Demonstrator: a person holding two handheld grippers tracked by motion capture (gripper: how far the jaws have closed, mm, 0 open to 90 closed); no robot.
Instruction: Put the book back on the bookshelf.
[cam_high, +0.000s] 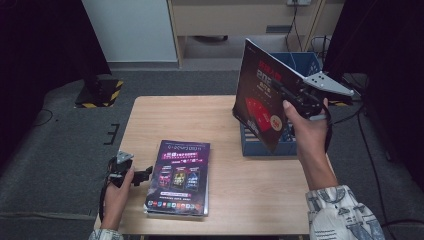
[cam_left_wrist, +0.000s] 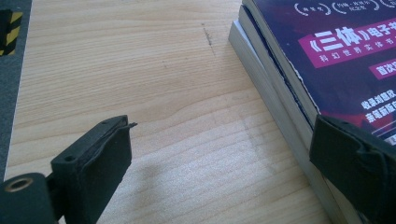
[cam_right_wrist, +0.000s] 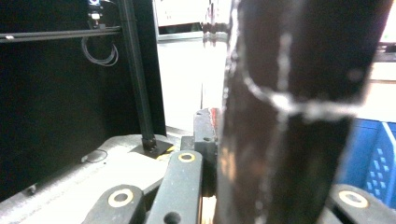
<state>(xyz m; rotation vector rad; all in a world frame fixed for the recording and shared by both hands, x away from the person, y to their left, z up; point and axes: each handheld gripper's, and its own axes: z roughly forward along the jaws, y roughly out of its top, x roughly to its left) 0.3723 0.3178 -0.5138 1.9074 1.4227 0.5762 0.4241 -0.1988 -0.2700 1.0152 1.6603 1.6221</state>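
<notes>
Pale wood made up the surface (cam_high: 225, 120), and two things on it were in hand. Near its right edge the right claw (cam_high: 286, 95) was clamped tight on a dark magazine (cam_high: 260, 100) with red print, holding it upright and slightly tilted in the air above a blue crate (cam_high: 306, 62) that stood at the right edge of the surface. In the right gripper view the glossy black cover (cam_right_wrist: 289, 107) stood close before the camera, pinched between the jaws. Close to the front-left corner the left claw (cam_high: 142, 175) rested low, its jaws spread wide and holding nothing; in the left gripper view one jaw lay over bare wood and the other over the edge of a stack of books (cam_left_wrist: 327, 60). That stack (cam_high: 180, 177), topped by a purple cover, lay flat toward the front edge, just beside the left claw and well apart from the crate.
</notes>
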